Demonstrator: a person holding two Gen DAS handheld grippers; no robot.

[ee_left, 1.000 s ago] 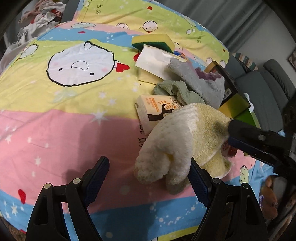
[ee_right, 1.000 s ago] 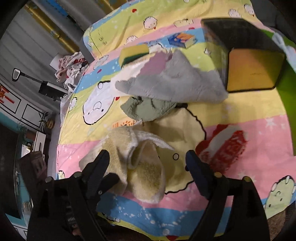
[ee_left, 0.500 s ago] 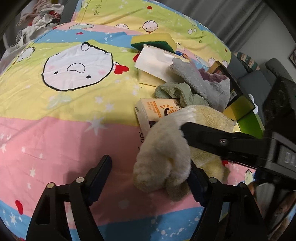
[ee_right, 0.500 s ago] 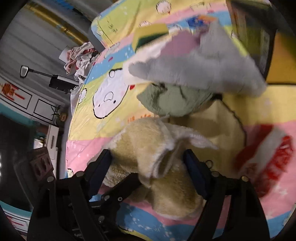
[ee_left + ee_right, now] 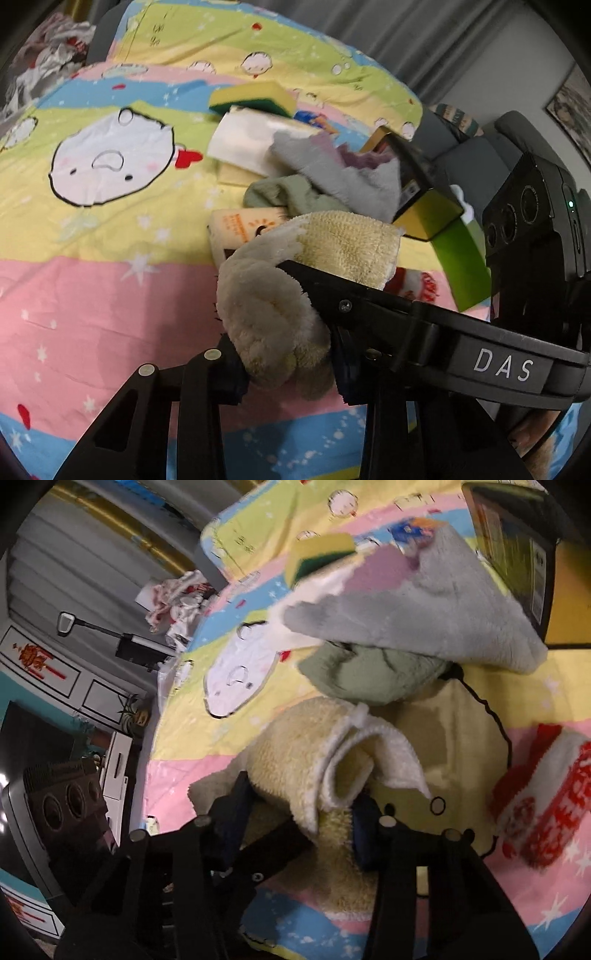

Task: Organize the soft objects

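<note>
Left gripper (image 5: pixel 288 363) just closed, clamped on cream towel (image 5: pixel 273 314) at 6 o'clock in left view; long axis toward 1 o'clock, where right gripper (image 5: pixel 291 267) bites same towel. Open bedsheet (image 5: pixel 92 288) at 9 o'clock.

Right view: right gripper (image 5: pixel 299 812) just closed onto towel fold (image 5: pixel 317 764). Crowded at 12 with green cloth (image 5: pixel 373 674), grey cloth (image 5: pixel 424 605); red sock (image 5: pixel 546 812) at 3.

Bare bedspread (image 5: pixel 92 288) lies open from 9 to 11 o'clock of the cream towel (image 5: pixel 273 314). Toward 12 to 2, a carton (image 5: pixel 240 230), cloths (image 5: pixel 332 177) and box (image 5: pixel 424 199) crowd the way.
</note>
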